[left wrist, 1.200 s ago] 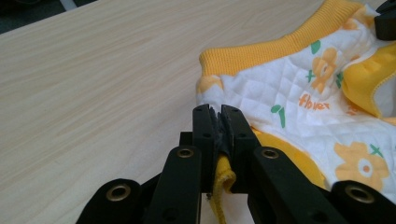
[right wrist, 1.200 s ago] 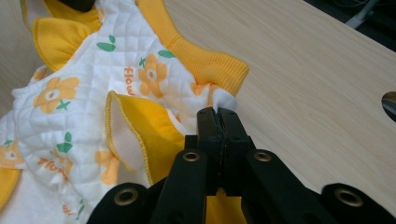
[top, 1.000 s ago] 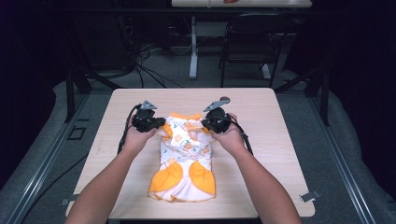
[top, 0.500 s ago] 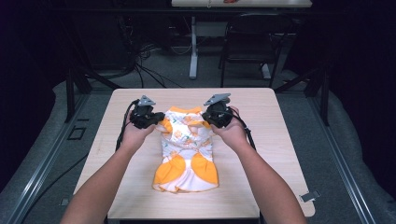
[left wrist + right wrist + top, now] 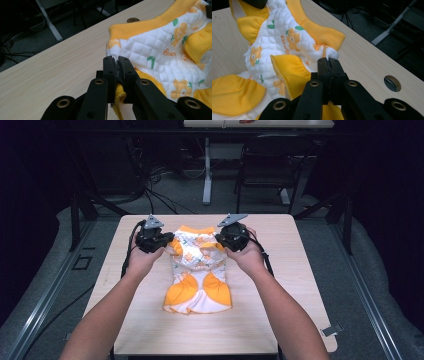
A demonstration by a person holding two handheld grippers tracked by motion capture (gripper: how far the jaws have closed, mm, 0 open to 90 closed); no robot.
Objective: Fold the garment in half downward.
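Item: small quilted garment (image 5: 197,270), white w/ orange flower and green leaf print, orange ribbed band at the far end, orange ruffled panels toward the near end. Lies lengthwise at mid-table, far end lifted off the table (image 5: 150,330) between the two grippers, near end flat on the wood.

Left gripper (image 5: 116,65): jaws clamped together on the garment's left edge; orange hem pokes out below the jaws in the left gripper view. Right gripper (image 5: 329,65): jaws pressed shut on the right edge, a white corner of fabric pinched at the tips. In the high view both grippers, left (image 5: 152,239) and right (image 5: 232,236), sit at either side of the garment's far end, each held in a hand, cables trailing back along the forearms.

View differences: high view gives the overall outline, two rounded orange lobes at the near end, table edges, chair (image 5: 272,167) and cable tangle on the floor beyond. Gripper views give detail the high view lacks: diamond quilting stitch, rib knit of the band, printed lettering among the flowers (too small to read reliably). Right gripper view shows a round hole (image 5: 393,83) in the tabletop, beside the jaws.

Materials: fabric soft, padded; ruffles gathered w/ stitched edge. Table light wood-grain laminate. Grippers black, matte, w/ brass-coloured rivets.
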